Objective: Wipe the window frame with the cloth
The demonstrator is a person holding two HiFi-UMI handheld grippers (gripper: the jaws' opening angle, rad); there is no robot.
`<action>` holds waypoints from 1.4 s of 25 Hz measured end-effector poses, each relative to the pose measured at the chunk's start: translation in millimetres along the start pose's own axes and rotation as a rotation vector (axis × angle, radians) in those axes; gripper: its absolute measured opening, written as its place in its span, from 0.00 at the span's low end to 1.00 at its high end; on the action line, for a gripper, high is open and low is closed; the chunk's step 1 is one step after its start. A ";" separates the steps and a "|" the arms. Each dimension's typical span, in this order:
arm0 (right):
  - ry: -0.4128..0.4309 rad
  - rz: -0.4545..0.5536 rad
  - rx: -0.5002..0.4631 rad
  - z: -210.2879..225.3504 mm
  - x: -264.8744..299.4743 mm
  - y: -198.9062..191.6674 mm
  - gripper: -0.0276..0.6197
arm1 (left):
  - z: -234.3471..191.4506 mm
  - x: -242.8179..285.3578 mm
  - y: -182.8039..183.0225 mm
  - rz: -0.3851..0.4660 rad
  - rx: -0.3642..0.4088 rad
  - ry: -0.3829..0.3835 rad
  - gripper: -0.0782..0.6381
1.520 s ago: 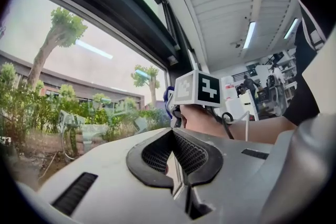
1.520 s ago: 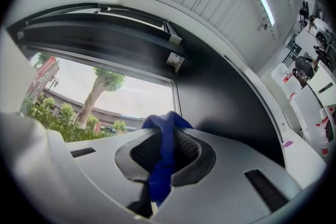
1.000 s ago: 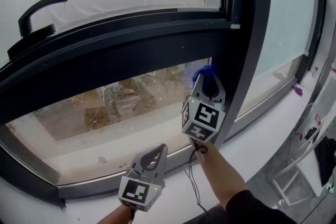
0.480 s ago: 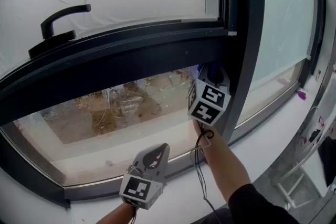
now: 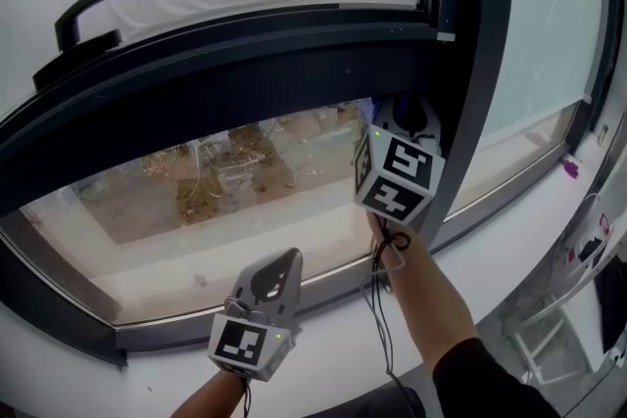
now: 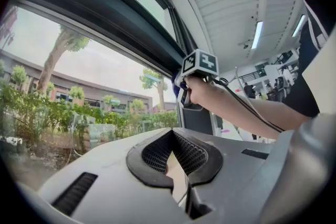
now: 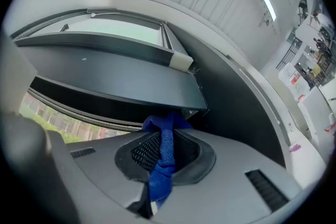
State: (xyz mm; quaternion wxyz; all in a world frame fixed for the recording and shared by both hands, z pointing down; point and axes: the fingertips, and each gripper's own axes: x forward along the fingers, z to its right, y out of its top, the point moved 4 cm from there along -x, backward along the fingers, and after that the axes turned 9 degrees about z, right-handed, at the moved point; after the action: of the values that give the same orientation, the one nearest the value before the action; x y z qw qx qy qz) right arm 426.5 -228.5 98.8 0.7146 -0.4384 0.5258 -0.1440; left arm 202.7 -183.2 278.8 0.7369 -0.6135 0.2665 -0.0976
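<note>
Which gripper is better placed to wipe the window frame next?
Right. The right gripper is shut on the blue cloth at the window frame; the left gripper is empty and lower.

The dark metal window frame (image 5: pixel 294 64) is seen steeply from above in the head view. From low at the near left, the left gripper view is aimed up and rightward at the right gripper (image 6: pixel 178 81). The right gripper view is held close under the frame's far right corner. The frame is shared by all three views.
</note>
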 end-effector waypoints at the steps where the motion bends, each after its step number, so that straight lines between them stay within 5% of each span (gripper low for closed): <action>1: 0.034 0.028 -0.013 -5.0 -1.4 2.9 0.08 | -2.9 2.8 3.6 0.017 0.008 0.023 0.12; 6: 0.264 0.233 -0.074 -39.8 -25.5 23.1 0.08 | -13.4 2.3 20.6 0.059 0.090 0.143 0.12; 9: 0.360 0.238 -0.039 -56.0 -38.3 27.2 0.08 | -21.8 -5.3 34.0 0.056 0.068 0.216 0.12; 16: 0.619 -0.002 -0.035 -77.8 -91.8 25.7 0.08 | -26.5 -26.5 74.8 -0.072 0.143 0.390 0.12; 21: 0.741 -0.142 0.107 -64.4 -120.2 59.7 0.08 | 2.8 -35.1 113.9 -0.179 0.108 0.487 0.12; 27: 0.815 -0.291 0.219 -41.9 -154.3 109.4 0.08 | 45.8 -40.2 158.1 -0.241 0.069 0.538 0.12; 35: 0.855 -0.327 0.306 -25.0 -204.6 192.1 0.08 | 106.9 -69.7 220.4 -0.244 0.084 0.541 0.12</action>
State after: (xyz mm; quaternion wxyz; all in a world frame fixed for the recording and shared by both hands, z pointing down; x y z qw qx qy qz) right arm 272.5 6.3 75.7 0.4586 -0.3066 0.6693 -0.4977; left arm 158.7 -8.9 98.3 0.6469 -0.5615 0.3732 -0.3562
